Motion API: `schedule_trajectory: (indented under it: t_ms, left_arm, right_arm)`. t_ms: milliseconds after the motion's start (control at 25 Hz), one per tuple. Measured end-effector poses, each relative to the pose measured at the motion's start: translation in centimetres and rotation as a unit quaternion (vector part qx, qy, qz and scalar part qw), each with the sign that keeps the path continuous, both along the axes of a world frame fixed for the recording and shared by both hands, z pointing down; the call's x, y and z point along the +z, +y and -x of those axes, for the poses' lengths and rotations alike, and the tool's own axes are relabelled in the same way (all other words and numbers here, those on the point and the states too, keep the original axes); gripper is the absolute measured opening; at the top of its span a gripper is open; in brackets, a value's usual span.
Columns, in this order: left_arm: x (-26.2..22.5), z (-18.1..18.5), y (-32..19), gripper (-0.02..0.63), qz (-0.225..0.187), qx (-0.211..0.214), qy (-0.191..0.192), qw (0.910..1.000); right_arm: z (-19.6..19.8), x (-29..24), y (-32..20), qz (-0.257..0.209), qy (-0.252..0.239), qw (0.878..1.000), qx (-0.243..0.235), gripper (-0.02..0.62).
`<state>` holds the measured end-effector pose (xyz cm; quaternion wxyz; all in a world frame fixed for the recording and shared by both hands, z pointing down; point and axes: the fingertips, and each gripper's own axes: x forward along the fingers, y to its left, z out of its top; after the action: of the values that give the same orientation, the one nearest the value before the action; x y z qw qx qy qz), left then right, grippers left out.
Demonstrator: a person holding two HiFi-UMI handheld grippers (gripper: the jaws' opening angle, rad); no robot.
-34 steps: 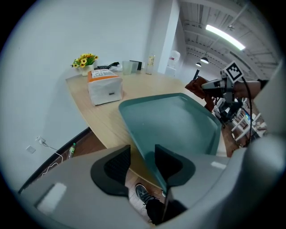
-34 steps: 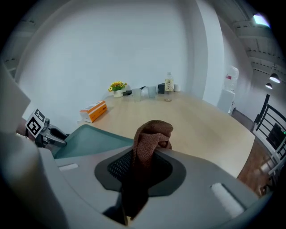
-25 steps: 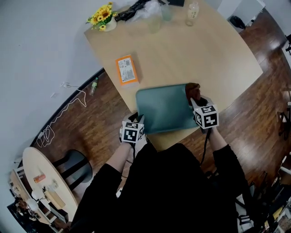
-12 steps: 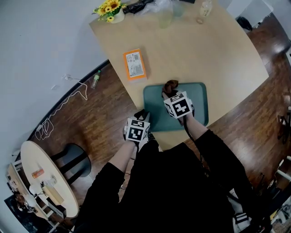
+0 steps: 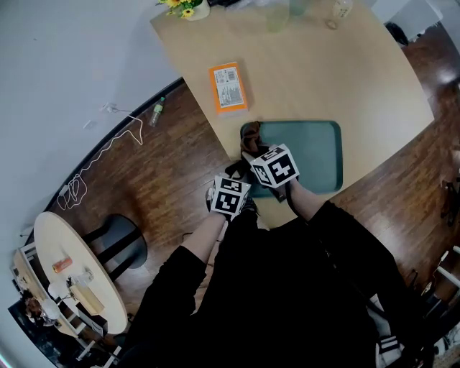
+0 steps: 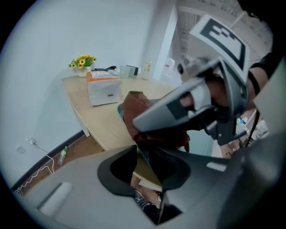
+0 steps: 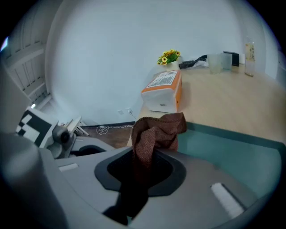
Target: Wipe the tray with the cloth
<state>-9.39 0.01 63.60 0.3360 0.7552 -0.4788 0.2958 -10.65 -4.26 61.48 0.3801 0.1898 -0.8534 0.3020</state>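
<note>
Teal rectangular tray, rounded corners and a low rim, flat on the tan table close to its near edge. Brown woven cloth, crumpled into an upright bunch, at the tray's left end, just inside the rim.

Two tables are standing in the room: one large wooden table and one small round table, with one black stool sitting beside the small one. One green tray, one brown cloth, one orange box, one pot of yellow flowers and two see-through cups are showing at the large one. Two bottles are showing, one bottle on the table and one bottle on the floor, where one white cable is lying. One person is holding two grippers, the left gripper and the right gripper, each carrying one marker cube.
</note>
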Motion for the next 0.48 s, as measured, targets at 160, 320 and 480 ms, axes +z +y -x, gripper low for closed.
schedule_trajectory:
  t_ms: [160, 320, 480]
  left_arm:
    - [0.3, 0.4, 0.3, 0.069, 0.001, 0.000, 0.000, 1.0000]
    - [0.4, 0.6, 0.5, 0.069, 0.004, -0.004, 0.000, 1.0000]
    - [0.5, 0.4, 0.5, 0.069, 0.003, -0.005, -0.002, 1.0000]
  right_arm:
    - [-4.2, 0.7, 0.6, -0.056, 0.028, 0.998, 0.027, 0.074]
    - [-12.2, 1.0, -2.3, -0.067, 0.055, 0.990, 0.109, 0.074]
    - [-21.4, 1.1, -5.2, -0.062, 0.078, 0.975, 0.197, 0.074]
